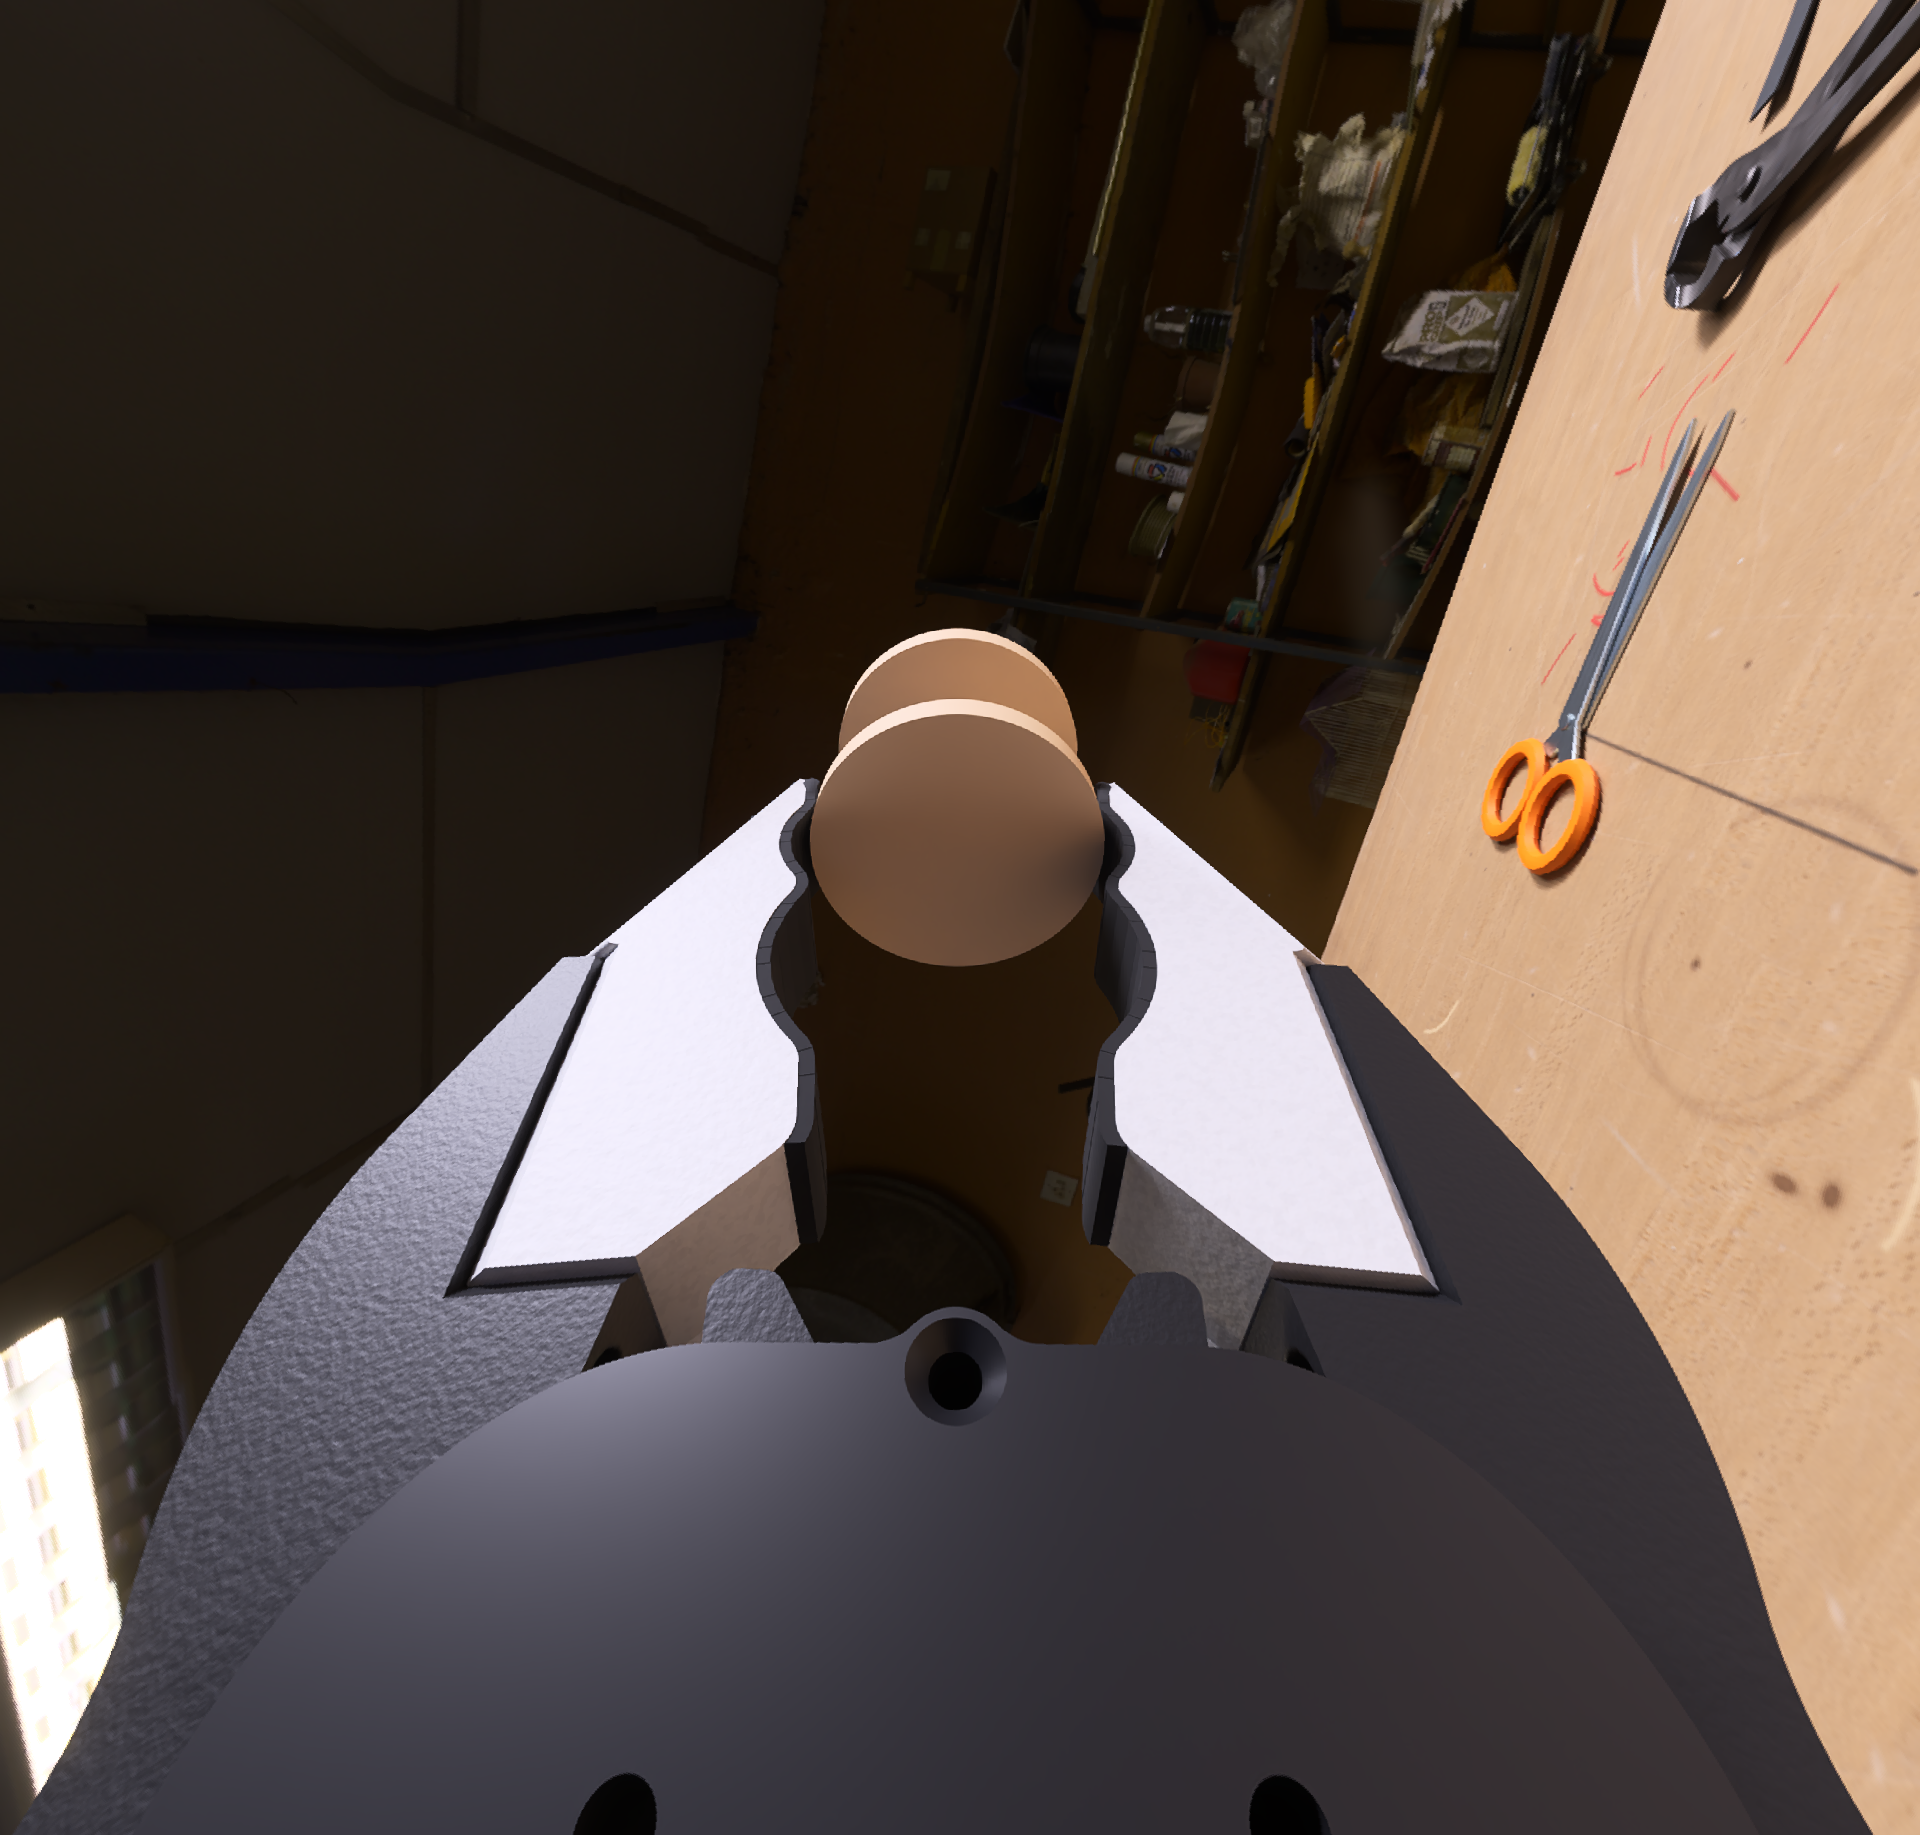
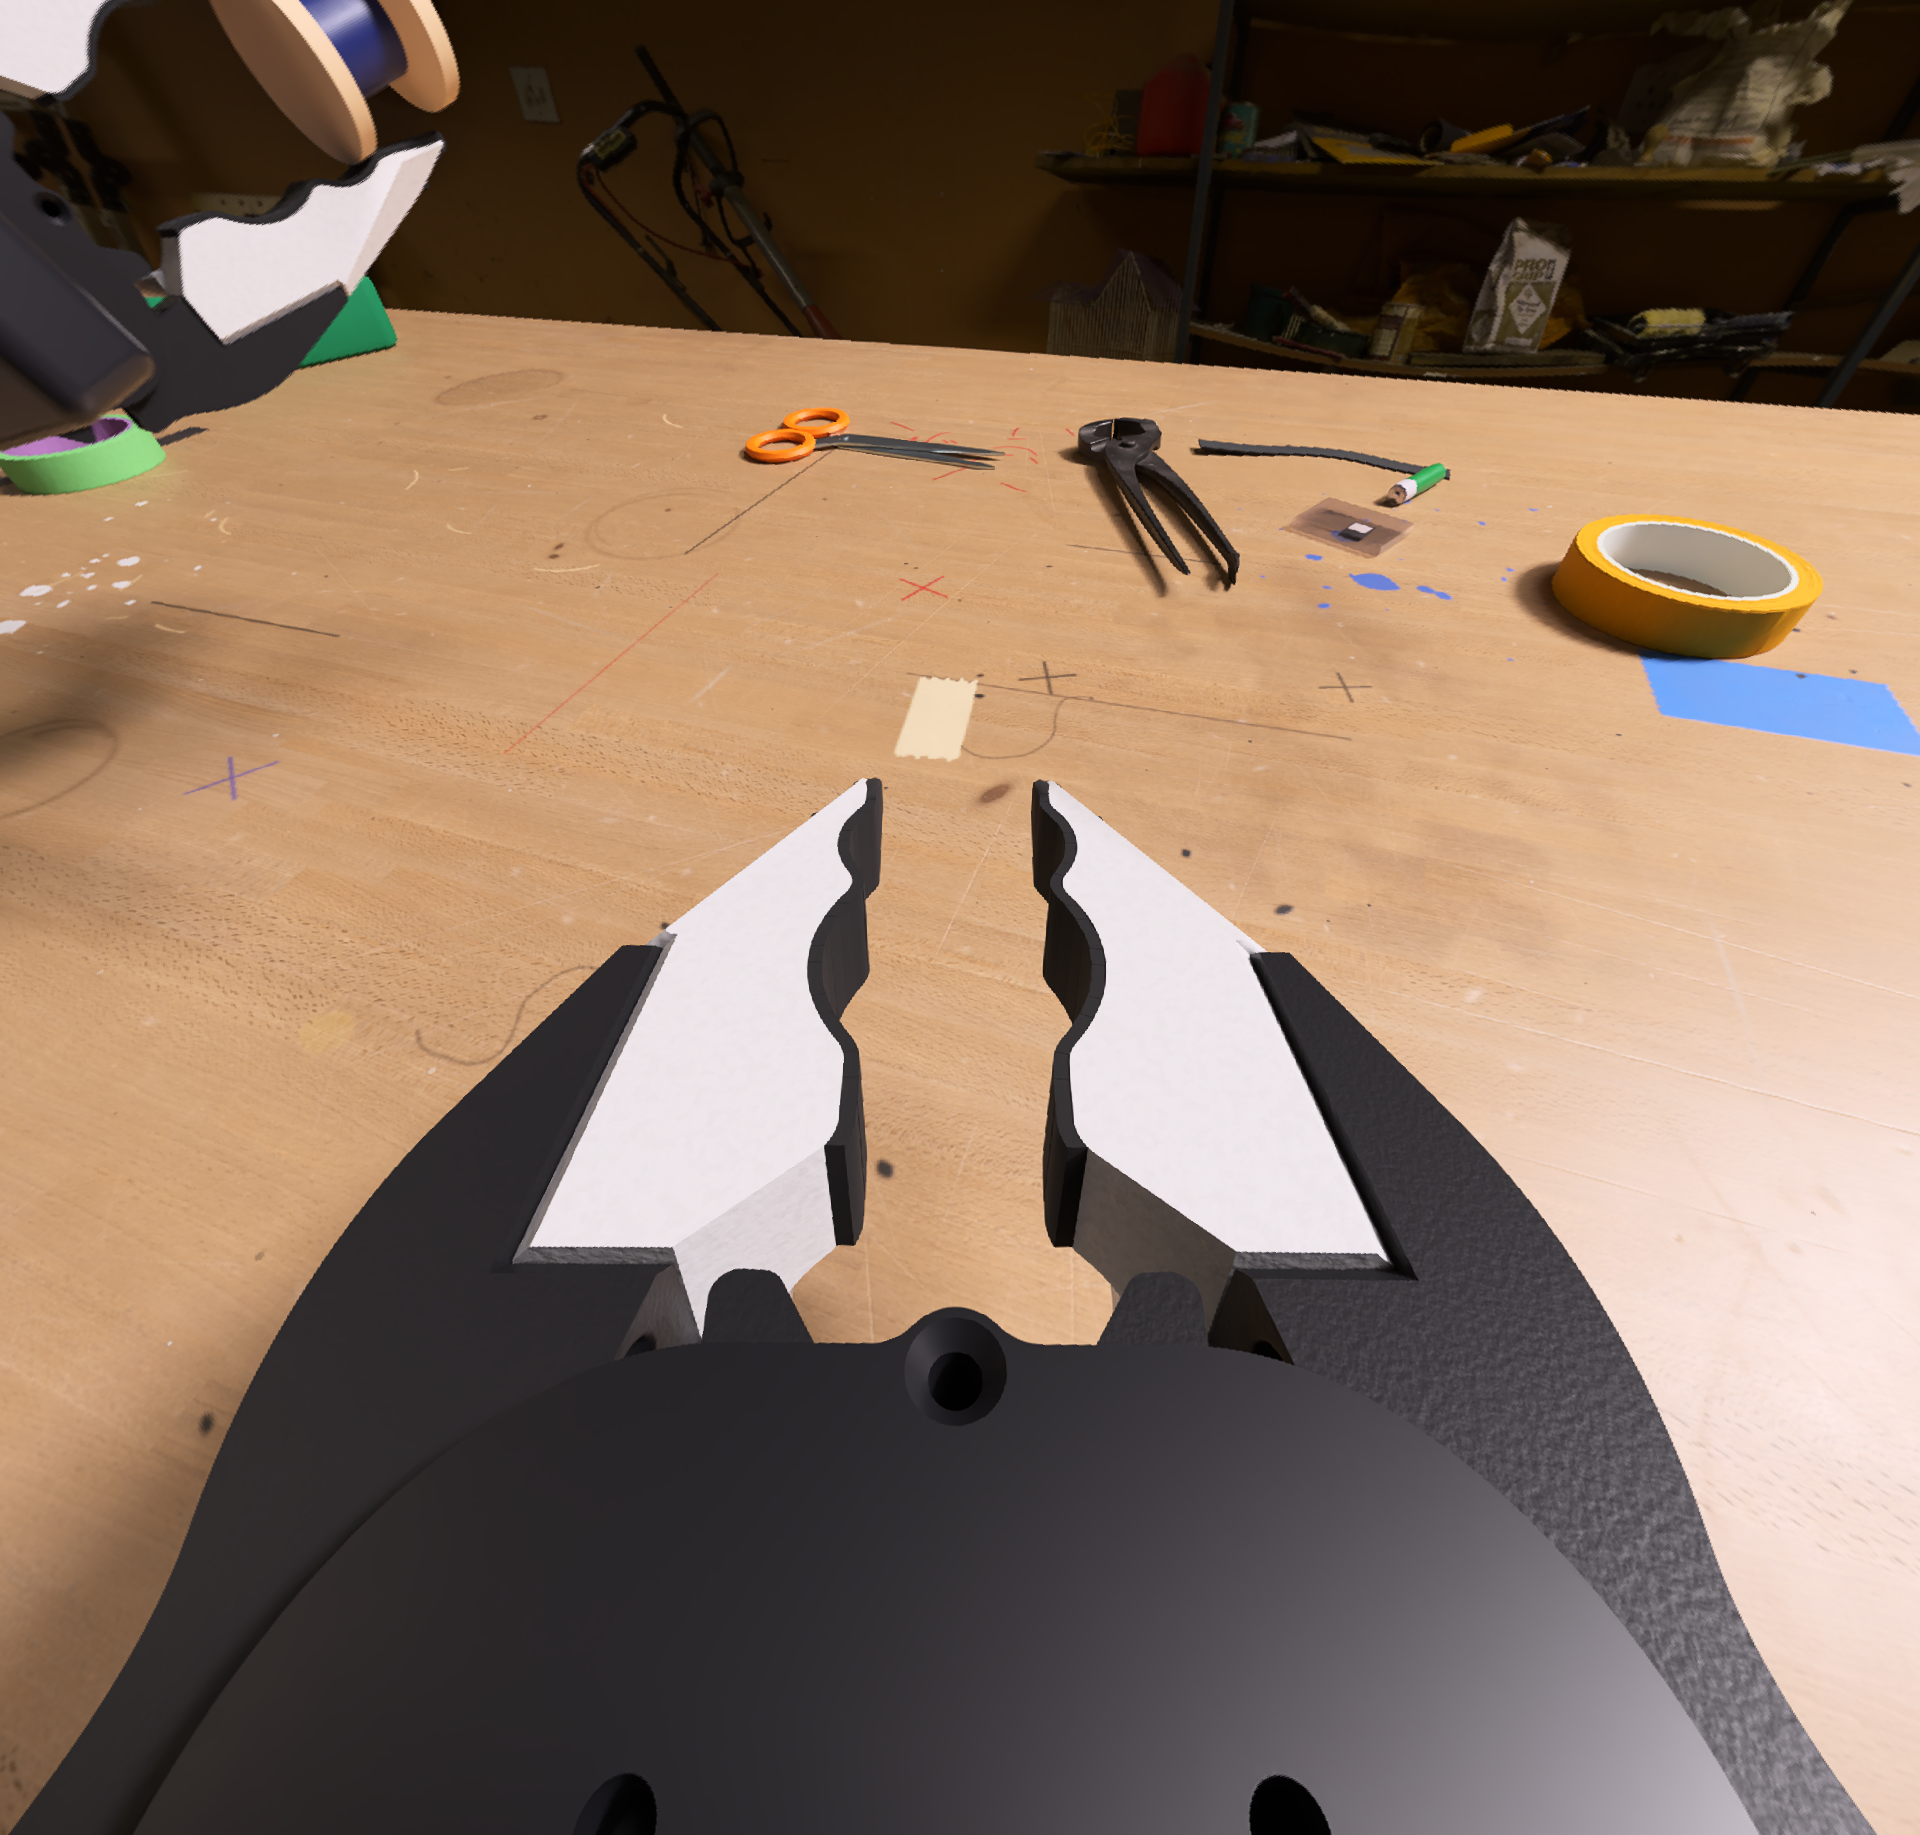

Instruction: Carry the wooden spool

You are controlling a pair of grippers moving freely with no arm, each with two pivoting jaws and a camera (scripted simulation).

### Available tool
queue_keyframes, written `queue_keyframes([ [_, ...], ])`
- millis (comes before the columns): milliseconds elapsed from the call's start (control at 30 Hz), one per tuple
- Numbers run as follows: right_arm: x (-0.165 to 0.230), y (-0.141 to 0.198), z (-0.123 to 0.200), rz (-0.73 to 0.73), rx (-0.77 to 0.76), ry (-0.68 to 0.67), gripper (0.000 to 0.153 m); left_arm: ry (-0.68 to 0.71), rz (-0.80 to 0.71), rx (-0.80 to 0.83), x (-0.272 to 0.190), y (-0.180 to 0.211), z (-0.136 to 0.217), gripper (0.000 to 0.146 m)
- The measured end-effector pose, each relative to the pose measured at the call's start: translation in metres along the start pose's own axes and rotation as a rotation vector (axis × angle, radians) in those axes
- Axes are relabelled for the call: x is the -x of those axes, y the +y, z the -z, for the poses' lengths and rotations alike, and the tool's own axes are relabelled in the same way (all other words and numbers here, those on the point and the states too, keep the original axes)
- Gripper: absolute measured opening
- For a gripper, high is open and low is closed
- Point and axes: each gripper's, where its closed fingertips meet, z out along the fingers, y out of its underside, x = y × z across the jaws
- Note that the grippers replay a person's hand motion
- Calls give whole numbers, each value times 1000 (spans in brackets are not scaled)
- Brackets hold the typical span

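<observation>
Gripping wooden spool [image 1: 956, 840] w/ left hand-held gripper [image 1: 956, 809] | blue core [image 2: 348, 24] visible R view only; right hand-held gripper [image 2: 956, 793] released

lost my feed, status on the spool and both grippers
Left hand-held gripper shut on wooden spool, held off the table. Right hand-held gripper open, empty. Nothing in the way.

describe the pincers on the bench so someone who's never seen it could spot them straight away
On the wooden workbench, look along the far row of tools. The pincers lie between the orange-handled scissors and the yellow tape roll. They alone are all dark metal, with a rounded head and two long bare handles spreading toward the viewer.
</observation>
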Motion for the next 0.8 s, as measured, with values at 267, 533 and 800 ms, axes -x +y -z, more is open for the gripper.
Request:
queue_keyframes([
  [267, 2, 0, -1, 15, 3, 4, 28, 7, 36, -17, 8, -5, 30, 52],
  [533, 4, 0, -1, 30, 5, 11, 28, -1, 46, -32, 14, -6, 50, 52],
  [800, 5, 1, -4, 31, 11, 6, 28, -5, 47, -38, 16, -6, 56, 52],
])
